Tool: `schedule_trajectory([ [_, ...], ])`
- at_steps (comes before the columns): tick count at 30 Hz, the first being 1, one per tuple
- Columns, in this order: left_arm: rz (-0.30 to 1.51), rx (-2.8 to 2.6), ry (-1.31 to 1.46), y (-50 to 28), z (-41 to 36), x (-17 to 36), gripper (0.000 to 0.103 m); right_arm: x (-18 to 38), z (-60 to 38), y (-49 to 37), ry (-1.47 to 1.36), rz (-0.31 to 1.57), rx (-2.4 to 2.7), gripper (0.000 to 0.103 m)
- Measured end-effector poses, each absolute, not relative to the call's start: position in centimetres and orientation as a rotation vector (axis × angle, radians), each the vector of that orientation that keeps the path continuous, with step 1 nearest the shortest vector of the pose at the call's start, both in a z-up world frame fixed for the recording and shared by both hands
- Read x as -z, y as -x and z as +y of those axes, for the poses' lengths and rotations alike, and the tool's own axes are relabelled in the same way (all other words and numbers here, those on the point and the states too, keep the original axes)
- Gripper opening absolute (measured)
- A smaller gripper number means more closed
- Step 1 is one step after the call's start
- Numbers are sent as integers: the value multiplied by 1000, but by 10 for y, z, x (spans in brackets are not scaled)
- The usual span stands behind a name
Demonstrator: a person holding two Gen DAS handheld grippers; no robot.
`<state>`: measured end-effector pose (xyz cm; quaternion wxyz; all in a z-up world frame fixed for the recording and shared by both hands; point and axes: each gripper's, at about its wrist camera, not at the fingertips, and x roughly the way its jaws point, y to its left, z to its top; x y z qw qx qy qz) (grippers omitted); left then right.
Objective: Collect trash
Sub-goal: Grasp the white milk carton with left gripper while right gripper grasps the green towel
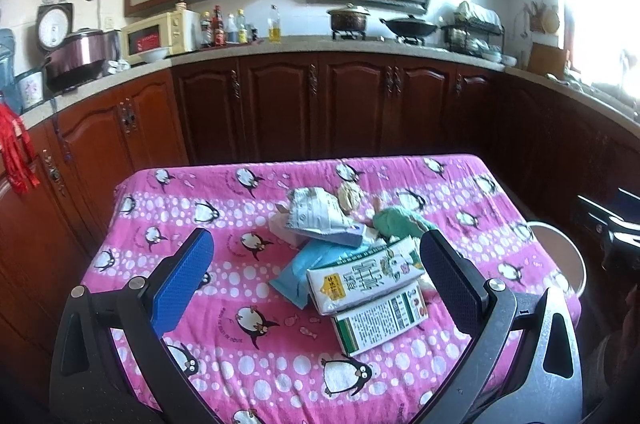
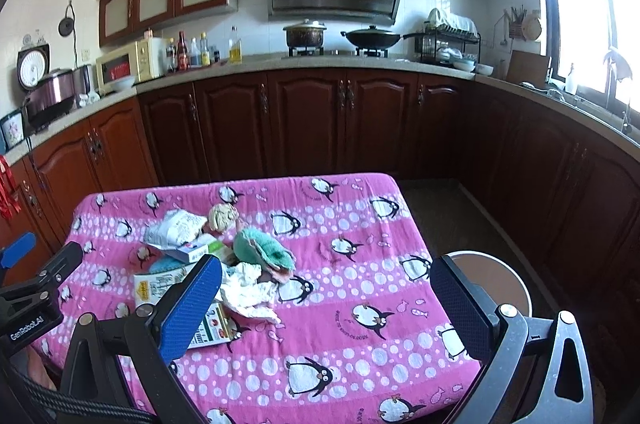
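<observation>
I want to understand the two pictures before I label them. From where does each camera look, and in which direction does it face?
Left wrist view: sits on the left claw, above the near table edge, facing the trash pile and the green-and-white carton; both fingers show, open, and the right claw at the right edge.
Right wrist view: sits on the right claw, further right, facing the pink penguin cloth and the round bin; the left claw shows at the left.
Shared: the pile, cloth, bin and kitchen counter.
</observation>
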<state>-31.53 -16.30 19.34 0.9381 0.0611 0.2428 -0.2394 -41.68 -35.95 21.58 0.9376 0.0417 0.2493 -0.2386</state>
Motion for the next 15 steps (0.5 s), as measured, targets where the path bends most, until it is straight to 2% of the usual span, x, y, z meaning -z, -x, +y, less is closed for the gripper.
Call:
schedule_trajectory([
  [9,570,646,-255,299,-180,-171,103,-194,-374,383,-98,642,449,103],
  [15,676,805,-366,269,-196,-150,103,-169,-398,343,-144,827,407,103],
])
